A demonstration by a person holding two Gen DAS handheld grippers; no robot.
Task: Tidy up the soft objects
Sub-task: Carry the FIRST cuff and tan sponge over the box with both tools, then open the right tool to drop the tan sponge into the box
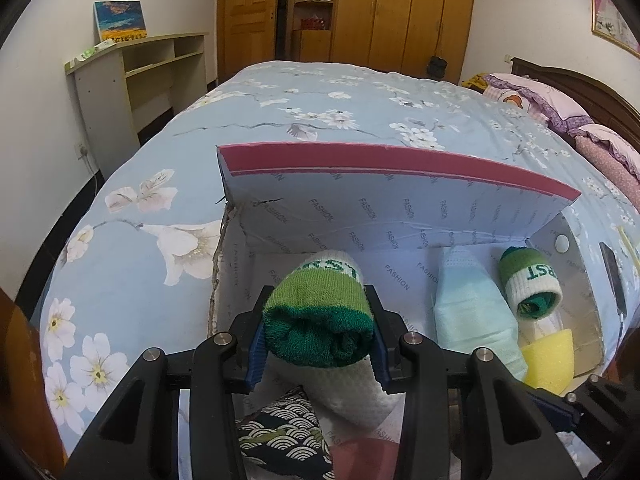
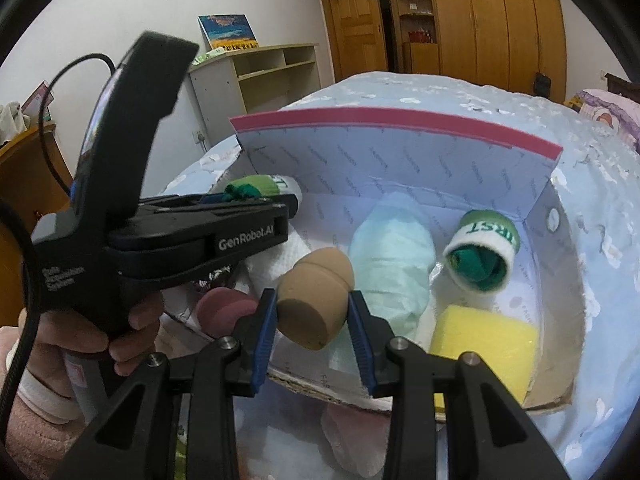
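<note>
While both grippers hang over the open box (image 1: 400,216) on the bed (image 1: 320,100), the left gripper (image 1: 318,330) pinches a rolled green sock (image 1: 320,312) and the right gripper (image 2: 312,316) clamps a tan sponge (image 2: 314,300). Best to lower each into a bare patch, clear of the second sock (image 2: 482,254) and yellow sponge (image 2: 484,344), before letting go. I can't make out the box floor beneath the grippers.

"FASHION" repeats across the box lining (image 1: 360,216); "GenRobot.AI" marks the left gripper (image 2: 246,236).
</note>
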